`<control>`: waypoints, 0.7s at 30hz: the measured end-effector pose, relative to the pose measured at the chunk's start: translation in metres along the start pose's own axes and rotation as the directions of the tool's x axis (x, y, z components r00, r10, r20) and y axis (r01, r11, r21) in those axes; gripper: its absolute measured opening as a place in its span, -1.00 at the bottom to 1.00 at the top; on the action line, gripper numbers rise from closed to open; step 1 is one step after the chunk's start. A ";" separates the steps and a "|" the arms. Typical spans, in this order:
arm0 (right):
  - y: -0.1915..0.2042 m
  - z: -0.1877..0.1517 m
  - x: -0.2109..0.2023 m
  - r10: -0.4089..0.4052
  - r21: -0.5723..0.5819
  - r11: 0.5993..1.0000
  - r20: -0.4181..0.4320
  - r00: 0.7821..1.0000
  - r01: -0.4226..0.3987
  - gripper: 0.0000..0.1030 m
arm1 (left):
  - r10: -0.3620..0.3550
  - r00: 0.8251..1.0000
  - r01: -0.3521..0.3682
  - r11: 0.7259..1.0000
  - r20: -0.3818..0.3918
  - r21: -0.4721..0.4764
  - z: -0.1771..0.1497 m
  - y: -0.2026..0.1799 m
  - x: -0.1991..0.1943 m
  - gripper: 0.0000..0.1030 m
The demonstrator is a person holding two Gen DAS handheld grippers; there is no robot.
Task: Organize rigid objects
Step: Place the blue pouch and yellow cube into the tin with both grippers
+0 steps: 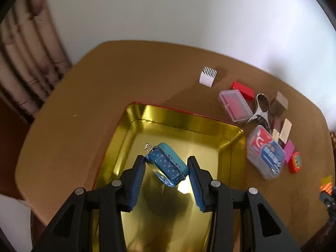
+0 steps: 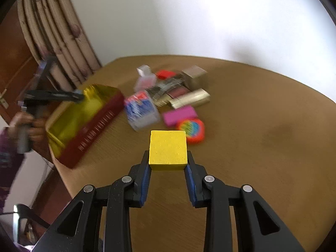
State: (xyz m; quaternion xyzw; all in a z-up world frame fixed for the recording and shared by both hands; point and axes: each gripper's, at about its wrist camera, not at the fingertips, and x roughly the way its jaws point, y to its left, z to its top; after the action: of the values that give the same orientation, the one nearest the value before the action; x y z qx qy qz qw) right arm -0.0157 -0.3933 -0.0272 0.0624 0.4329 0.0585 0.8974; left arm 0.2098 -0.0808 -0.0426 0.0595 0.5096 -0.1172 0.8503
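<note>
- Left wrist view is showing the left gripper (image 1: pixel 167 168) hanging over the gold tray (image 1: pixel 233 145), its blue pads spread fairly wide.
- Sitting tilted between those pads is the blue tin (image 1: pixel 167 163), a small chain at its far left corner; the left pad is looking in contact, the right pad is showing a sliver of gap, so whether it is being pinched or let go, I cannot tell.
- That tin is reading as light, stiff and slick-sided; I'd be taking it across its long flat faces, not the rounded corners.
- Waiting to the right of the tray are the clear case (image 1: pixel 235 105), the printed plastic box (image 1: pixel 265 155), a red block (image 1: pixel 243 90) and nail clippers (image 1: pixel 260 109), with a white cube (image 1: pixel 208 76) standing apart, farther off.
- Right wrist view is showing the right gripper (image 2: pixel 168 161) clamping the yellow block (image 2: pixel 168 147) squarely on its left and right faces, above the brown table (image 2: pixel 262 147).
- That block is looking rigid, matte and grippy, probably light: flat parallel sides are making this an easy hold.
- Far left, the tray is appearing blurred, red-walled outside, with the pile of small items just right of it.
</note>
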 end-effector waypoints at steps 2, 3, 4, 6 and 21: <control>0.014 0.010 0.002 0.017 -0.021 1.000 0.007 1.000 -0.017 -0.45 | 0.055 0.998 -0.055 0.998 -0.007 0.006 0.009 0.000 0.018 -0.18; 0.019 0.013 0.004 0.025 -0.026 0.999 0.010 1.000 -0.025 -0.45 | 0.057 0.998 -0.057 0.998 -0.016 0.010 0.013 0.002 0.026 -0.18; 0.024 0.017 0.005 0.041 -0.029 0.999 0.011 0.999 -0.040 -0.45 | 0.062 0.998 -0.062 0.998 -0.025 0.006 0.016 0.004 0.033 -0.18; 0.034 0.022 0.009 0.059 -0.037 0.998 0.009 0.998 -0.058 -0.45 | 0.101 0.995 -0.101 0.995 -0.028 -0.002 0.021 0.008 0.042 -0.18; 0.108 0.064 0.047 0.156 -0.133 0.979 -0.018 0.988 -0.157 -0.45 | 0.068 0.997 -0.069 0.998 0.039 0.012 0.020 0.015 0.027 -0.14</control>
State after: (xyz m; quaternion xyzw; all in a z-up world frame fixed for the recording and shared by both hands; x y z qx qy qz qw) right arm 0.0584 -0.2837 -0.0065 0.0358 0.4249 0.1583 0.8906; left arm 0.2431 -0.0745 -0.0576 0.0800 0.4899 -0.0925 0.8632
